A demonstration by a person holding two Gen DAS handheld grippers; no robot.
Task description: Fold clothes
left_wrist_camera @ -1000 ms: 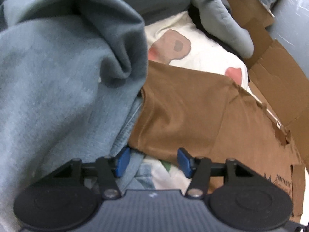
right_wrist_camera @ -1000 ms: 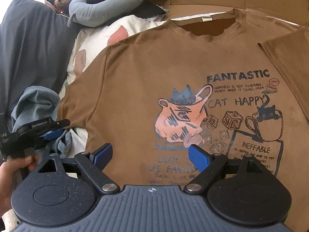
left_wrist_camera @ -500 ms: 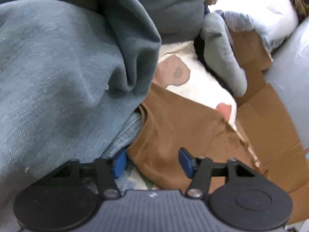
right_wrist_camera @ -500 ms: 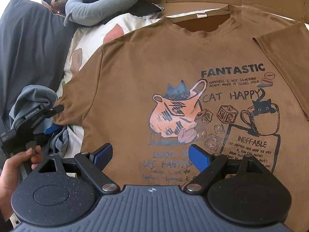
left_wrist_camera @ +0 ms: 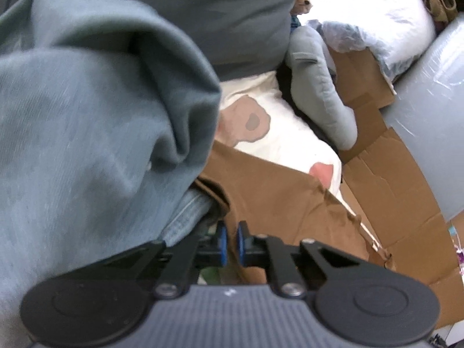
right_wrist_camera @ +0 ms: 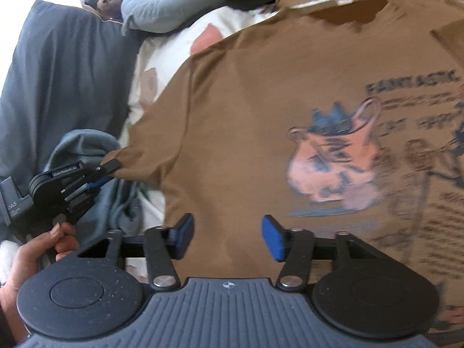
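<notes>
A brown T-shirt [right_wrist_camera: 261,101] with a cat print lies face up and spread out. My left gripper [left_wrist_camera: 231,240] is closing, and its blue pads pinch the end of the shirt's left sleeve [left_wrist_camera: 229,203]. In the right wrist view the left gripper [right_wrist_camera: 108,171] lifts that sleeve tip slightly, with a person's hand [right_wrist_camera: 37,252] on its handle. My right gripper [right_wrist_camera: 229,236] hovers over the shirt's lower front. Its jaws are closing but still stand apart, with flat fabric under the gap.
A crumpled grey-blue sweatshirt [left_wrist_camera: 87,130] is heaped against the left gripper's left side. Flattened cardboard [left_wrist_camera: 391,188] lies under and behind the shirt. A grey neck pillow [right_wrist_camera: 174,3], a dark grey pillow [right_wrist_camera: 63,72] and a printed white sheet [left_wrist_camera: 275,121] sit beyond.
The left gripper's jaws closed onto the sleeve end and raised it a little. The right gripper moved in lower over the shirt and its jaws narrowed.
</notes>
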